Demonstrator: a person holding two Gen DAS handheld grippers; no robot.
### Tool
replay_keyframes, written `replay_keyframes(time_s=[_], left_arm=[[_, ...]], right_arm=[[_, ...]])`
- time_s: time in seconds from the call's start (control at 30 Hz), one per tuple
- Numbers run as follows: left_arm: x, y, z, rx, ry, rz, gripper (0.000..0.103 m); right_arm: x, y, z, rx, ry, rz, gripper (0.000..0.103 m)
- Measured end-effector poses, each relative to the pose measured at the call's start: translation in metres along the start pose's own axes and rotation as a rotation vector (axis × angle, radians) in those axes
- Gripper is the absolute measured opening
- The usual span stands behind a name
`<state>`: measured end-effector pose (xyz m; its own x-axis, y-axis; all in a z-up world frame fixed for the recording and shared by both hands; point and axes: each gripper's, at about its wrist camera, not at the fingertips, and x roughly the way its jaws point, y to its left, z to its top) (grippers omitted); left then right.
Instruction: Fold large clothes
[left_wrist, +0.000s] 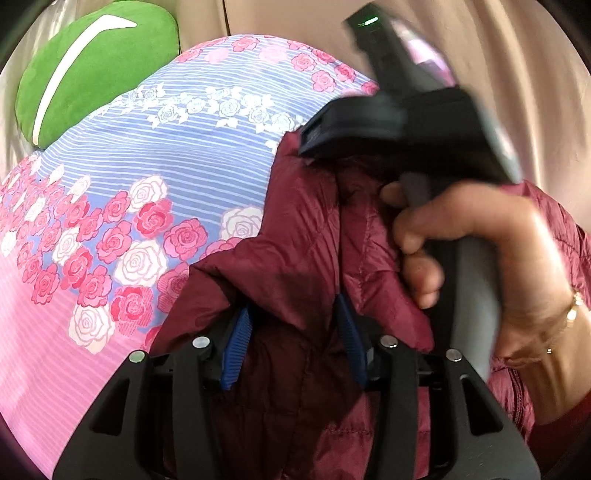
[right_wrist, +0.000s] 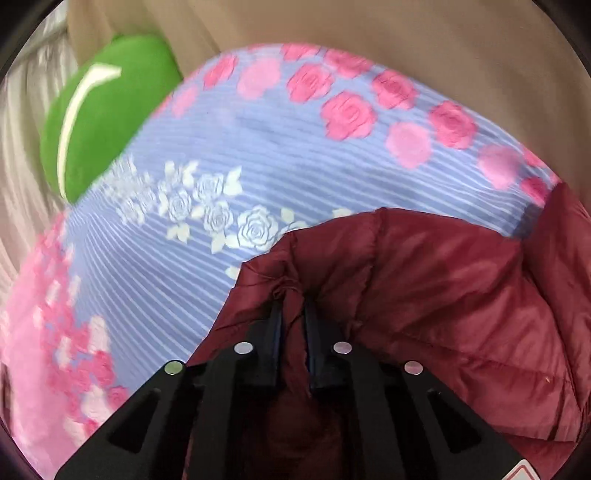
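A puffy maroon jacket lies bunched on a bedspread printed with roses. My left gripper has a thick fold of it between its blue pads, and the cloth drapes over the fingertips. In the right wrist view the jacket fills the lower right. There my right gripper is shut on a thin pinch of its edge, with the fingers almost together. In the left wrist view a person's hand holds the right gripper's handle just above and to the right of my left gripper.
The bedspread is blue-striped in the middle and pink at the near side. A green cushion with a white stripe sits at the far left corner. Beige curtains hang behind the bed.
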<state>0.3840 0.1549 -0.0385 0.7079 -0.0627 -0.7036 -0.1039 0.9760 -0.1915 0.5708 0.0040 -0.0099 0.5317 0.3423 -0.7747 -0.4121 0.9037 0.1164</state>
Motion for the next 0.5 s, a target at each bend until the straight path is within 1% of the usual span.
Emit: replay_keyframes(time_s=[0.03, 0.07, 0.1, 0.13, 0.17, 0.23, 0.27, 0.3, 0.37, 0.43, 0.5], left_arm=[[0.000, 0.000, 0.000, 0.001, 0.000, -0.002, 0.046], [-0.001, 0.000, -0.001, 0.000, 0.000, -0.004, 0.046], [-0.001, 0.000, -0.001, -0.002, 0.000, -0.007, 0.046], [-0.001, 0.001, -0.001, -0.005, -0.001, -0.011, 0.046], [-0.001, 0.001, -0.001, -0.005, 0.000, -0.012, 0.046], [-0.001, 0.003, 0.000, -0.008, 0.000, -0.016, 0.047], [-0.001, 0.004, 0.001, -0.010, 0.000, -0.020, 0.047], [0.000, 0.006, 0.001, -0.014, 0.000, -0.026, 0.048], [-0.001, 0.008, 0.002, -0.021, 0.002, -0.049, 0.051], [-0.001, 0.008, 0.002, -0.022, 0.007, -0.056, 0.054], [-0.001, 0.005, 0.002, -0.019, 0.010, -0.047, 0.055]], right_arm=[[-0.015, -0.006, 0.000, 0.021, -0.022, 0.015, 0.013], [-0.037, -0.013, -0.001, 0.036, -0.071, 0.024, 0.015], [-0.061, -0.020, -0.005, 0.045, -0.124, 0.026, 0.026], [-0.095, -0.034, -0.014, 0.058, -0.189, 0.004, 0.039], [-0.124, -0.049, -0.025, 0.082, -0.236, -0.025, 0.044], [-0.176, -0.086, -0.050, 0.146, -0.299, -0.050, 0.053], [-0.205, -0.109, -0.070, 0.189, -0.318, -0.100, 0.056], [-0.227, -0.131, -0.089, 0.217, -0.324, -0.156, 0.061], [-0.272, -0.173, -0.142, 0.272, -0.321, -0.334, 0.066], [-0.296, -0.204, -0.181, 0.336, -0.296, -0.376, 0.067], [-0.303, -0.224, -0.209, 0.410, -0.261, -0.357, 0.067]])
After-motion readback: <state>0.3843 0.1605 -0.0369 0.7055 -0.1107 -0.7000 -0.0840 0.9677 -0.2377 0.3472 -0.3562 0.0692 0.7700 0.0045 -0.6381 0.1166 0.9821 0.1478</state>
